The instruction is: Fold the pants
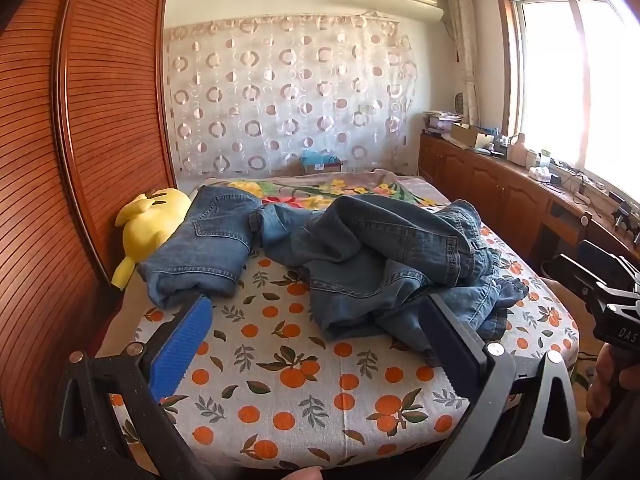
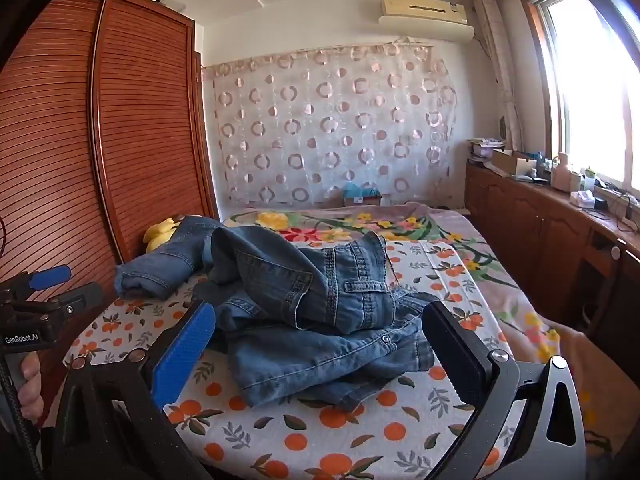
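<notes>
A crumpled pair of blue jeans (image 1: 400,268) lies in a heap on the bed's orange-print sheet (image 1: 280,392). A folded pair of jeans (image 1: 204,244) lies to its left, next to a yellow plush toy. My left gripper (image 1: 316,320) is open and empty, hovering above the sheet in front of both pairs. My right gripper (image 2: 320,328) is open and empty, just in front of the crumpled jeans (image 2: 312,304). The folded jeans (image 2: 164,264) show at the left of the right wrist view. Each gripper shows at the edge of the other's view.
A yellow plush toy (image 1: 148,228) lies by the wooden wardrobe (image 1: 80,140) on the left. A floral blanket (image 1: 320,190) covers the far half of the bed. Low wooden cabinets (image 1: 500,192) with clutter run under the window on the right.
</notes>
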`<state>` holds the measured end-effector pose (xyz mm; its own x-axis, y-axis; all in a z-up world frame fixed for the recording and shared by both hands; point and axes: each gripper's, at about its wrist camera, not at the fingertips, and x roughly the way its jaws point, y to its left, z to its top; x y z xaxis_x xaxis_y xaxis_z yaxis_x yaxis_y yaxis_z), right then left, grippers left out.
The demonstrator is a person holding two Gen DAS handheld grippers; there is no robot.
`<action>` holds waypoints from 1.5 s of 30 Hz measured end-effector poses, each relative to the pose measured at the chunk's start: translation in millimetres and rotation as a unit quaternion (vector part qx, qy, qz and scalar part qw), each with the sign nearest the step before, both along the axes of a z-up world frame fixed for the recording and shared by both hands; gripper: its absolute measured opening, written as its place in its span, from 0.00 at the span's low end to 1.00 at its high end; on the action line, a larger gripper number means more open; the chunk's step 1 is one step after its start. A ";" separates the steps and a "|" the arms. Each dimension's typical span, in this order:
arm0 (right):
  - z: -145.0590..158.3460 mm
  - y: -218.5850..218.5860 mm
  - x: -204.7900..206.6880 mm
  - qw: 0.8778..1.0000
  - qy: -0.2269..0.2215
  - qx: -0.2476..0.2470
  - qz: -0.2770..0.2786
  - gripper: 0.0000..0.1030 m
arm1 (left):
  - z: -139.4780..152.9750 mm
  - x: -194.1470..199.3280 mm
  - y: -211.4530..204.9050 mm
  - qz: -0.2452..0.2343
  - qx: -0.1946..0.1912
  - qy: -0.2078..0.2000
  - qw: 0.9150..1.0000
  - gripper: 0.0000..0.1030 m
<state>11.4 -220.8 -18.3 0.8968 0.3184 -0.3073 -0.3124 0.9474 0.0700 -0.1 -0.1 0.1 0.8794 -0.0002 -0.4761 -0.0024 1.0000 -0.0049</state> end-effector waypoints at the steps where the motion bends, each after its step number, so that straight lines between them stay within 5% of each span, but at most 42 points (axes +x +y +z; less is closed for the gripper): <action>1: 0.0 -0.1 -0.2 1.000 0.000 0.000 0.000 1.00 | -0.2 0.6 0.2 0.000 -0.003 0.010 1.000 1.00; 45: 0.9 3.4 -3.6 1.000 -0.010 -0.005 0.003 1.00 | 3.2 -2.9 -12.0 0.000 -0.004 -0.002 1.000 1.00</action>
